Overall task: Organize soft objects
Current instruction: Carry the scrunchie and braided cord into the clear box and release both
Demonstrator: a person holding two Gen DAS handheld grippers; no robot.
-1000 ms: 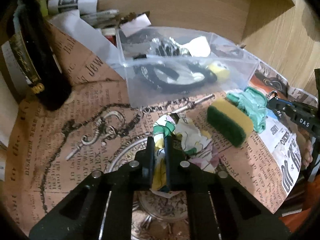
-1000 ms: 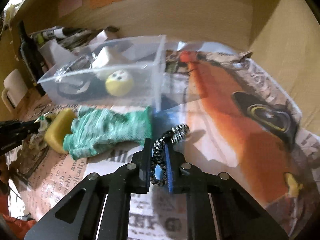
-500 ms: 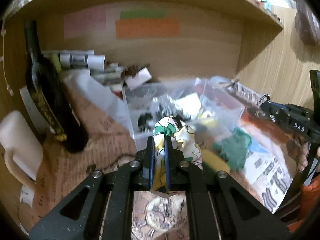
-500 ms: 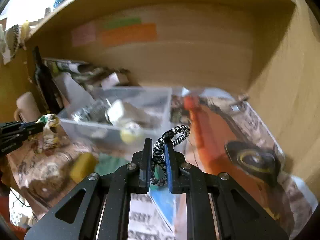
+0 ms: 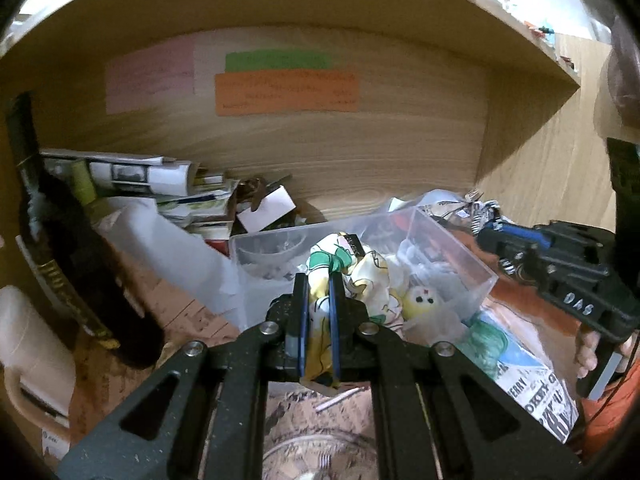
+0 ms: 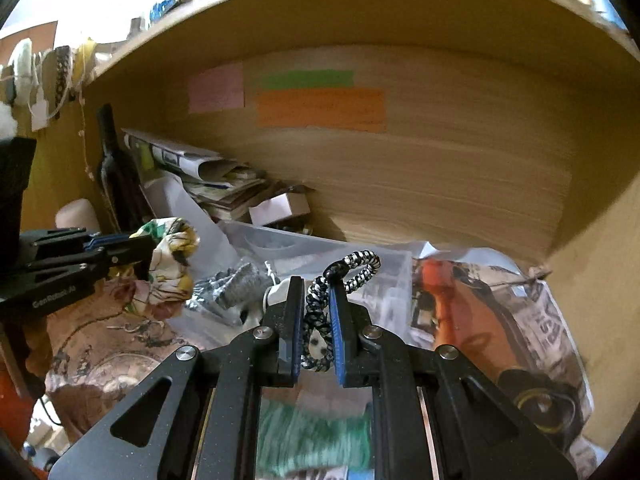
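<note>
Both grippers have risen from the table toward the clear bin [image 5: 452, 248] — left gripper [image 5: 318, 312] pinching the floral cloth [image 5: 360, 276], right gripper [image 6: 316, 320] pinching the braided cord [image 6: 352, 266] — nothing released yet, green cloth [image 5: 484, 340] remaining.

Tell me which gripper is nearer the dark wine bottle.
Left. The left gripper, shut on the floral cloth, is beside the wine bottle, just to its right. The right gripper, holding the braided cord, is farther right, beyond the plastic bin.
</note>
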